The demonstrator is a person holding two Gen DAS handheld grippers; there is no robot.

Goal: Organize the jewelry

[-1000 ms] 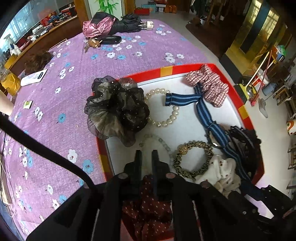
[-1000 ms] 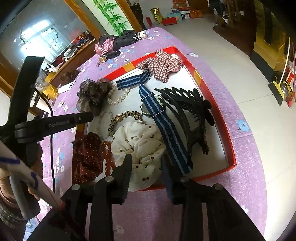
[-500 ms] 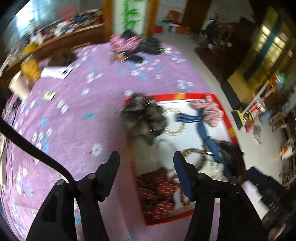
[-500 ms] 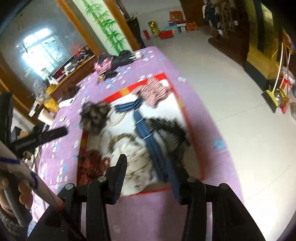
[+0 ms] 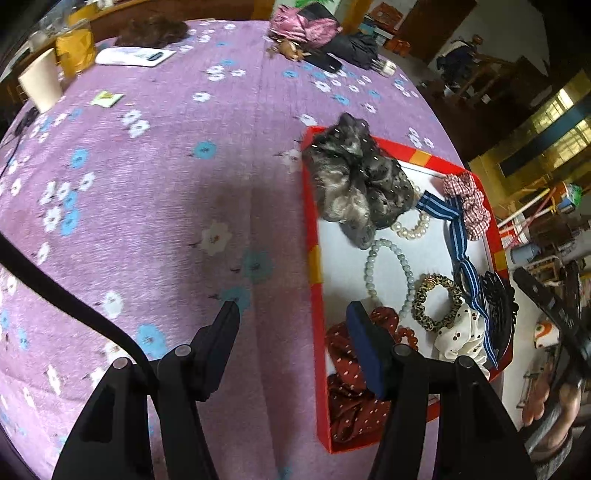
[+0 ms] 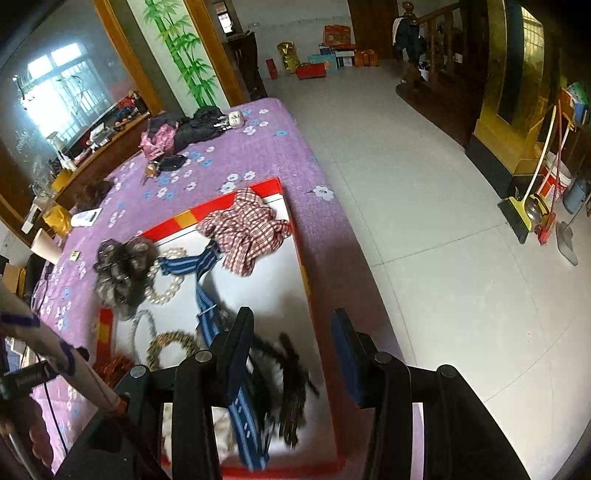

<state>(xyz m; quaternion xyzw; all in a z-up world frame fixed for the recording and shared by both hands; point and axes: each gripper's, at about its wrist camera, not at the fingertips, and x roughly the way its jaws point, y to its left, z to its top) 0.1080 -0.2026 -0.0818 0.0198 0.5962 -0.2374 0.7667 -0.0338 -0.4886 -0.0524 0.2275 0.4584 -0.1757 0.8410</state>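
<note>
A red-rimmed white tray (image 5: 309, 236) (image 6: 266, 184) lies on the purple flowered cloth. It holds a grey-black scrunchie (image 5: 354, 184) (image 6: 122, 269), a pearl bracelet (image 5: 412, 229) (image 6: 166, 291), a pale bead bracelet (image 5: 388, 273), a leopard hair tie (image 5: 436, 299) (image 6: 166, 347), a blue striped ribbon (image 5: 458, 236) (image 6: 184, 266), a red plaid scrunchie (image 5: 469, 203) (image 6: 247, 229), a dark red dotted scrunchie (image 5: 351, 376), a cream scrunchie (image 5: 461, 339) and a black claw clip (image 5: 498, 310) (image 6: 291, 387). My left gripper (image 5: 291, 317) is open and empty above the tray's left rim. My right gripper (image 6: 291, 325) is open and empty above the tray's right side.
A paper cup (image 5: 38, 85), a yellow jar (image 5: 75, 51), a white device (image 5: 133, 57) and a pink and black bundle (image 5: 314, 27) (image 6: 177, 129) sit at the table's far end. The table edge and tiled floor (image 6: 443, 221) are to the right.
Both grippers have opened wide and pulled back up from the tray. The left view has swung left over the cloth; the right view has swung toward the tray's right rim and the floor.
</note>
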